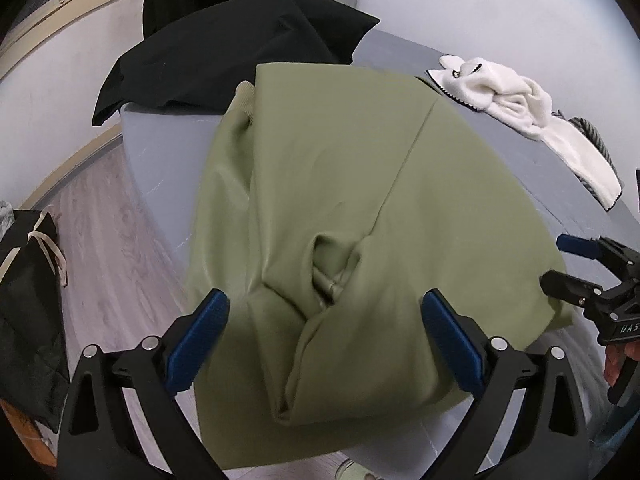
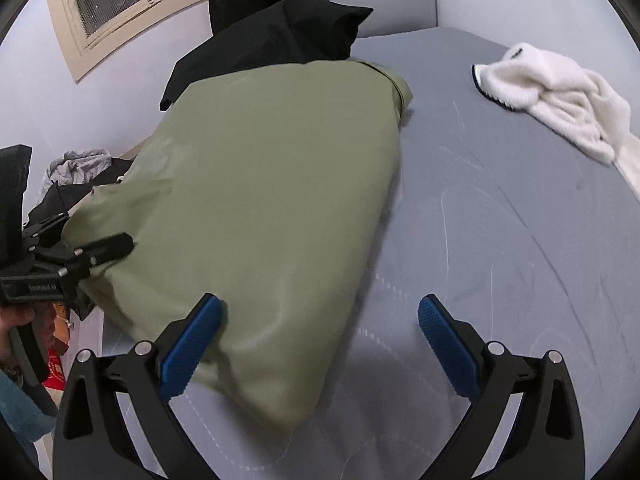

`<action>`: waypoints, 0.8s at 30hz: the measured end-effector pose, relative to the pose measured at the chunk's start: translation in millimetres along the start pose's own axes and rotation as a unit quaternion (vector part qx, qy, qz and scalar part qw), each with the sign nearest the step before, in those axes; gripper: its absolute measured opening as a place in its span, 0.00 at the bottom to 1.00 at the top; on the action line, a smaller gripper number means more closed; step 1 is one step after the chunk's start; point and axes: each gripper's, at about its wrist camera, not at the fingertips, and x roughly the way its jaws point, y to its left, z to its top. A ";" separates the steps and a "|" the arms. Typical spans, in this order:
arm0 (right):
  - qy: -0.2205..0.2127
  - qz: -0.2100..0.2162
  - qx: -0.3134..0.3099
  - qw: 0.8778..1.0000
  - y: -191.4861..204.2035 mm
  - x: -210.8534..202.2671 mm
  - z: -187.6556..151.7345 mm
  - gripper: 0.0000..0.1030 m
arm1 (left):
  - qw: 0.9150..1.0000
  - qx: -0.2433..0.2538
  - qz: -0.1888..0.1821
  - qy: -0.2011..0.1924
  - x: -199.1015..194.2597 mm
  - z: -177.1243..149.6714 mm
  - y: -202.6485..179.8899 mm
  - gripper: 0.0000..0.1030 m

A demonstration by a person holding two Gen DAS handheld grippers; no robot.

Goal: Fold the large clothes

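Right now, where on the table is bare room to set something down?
Free: the grey table between the green garment and the white garment. Crowded: the far left, where the black garment lies against the green one.

Home, likely bedroom or spare room. Grey surface [image 2: 500, 208] strewn with clothing: olive garment [image 2: 256, 208], black garment [image 1: 224, 56], white fleecy garment [image 2: 560, 100]. Pale walls, cream skirting, wood-look plank floor [image 1: 116, 216]. Barred window in cream frame [image 2: 108, 0]. Black drawstring bag [image 1: 28, 280] on floor; crumpled grey clothes [image 2: 80, 168] heaped by wall, blurred.
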 end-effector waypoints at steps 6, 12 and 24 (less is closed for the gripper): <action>0.015 -0.021 -0.004 1.000 8.9 -1.4 13.4 0.95 | 1.000 0.007 0.007 -0.008 -6.1 3.3 -6.3 0.92; -0.020 -0.064 -0.020 0.998 26.2 -42.2 13.7 0.95 | 0.999 0.020 0.038 -0.028 -43.3 10.7 -15.3 0.94; -0.055 -0.088 -0.027 0.994 54.3 -192.3 -32.2 0.94 | 0.995 0.032 0.028 -0.088 -178.1 -7.3 -74.9 0.94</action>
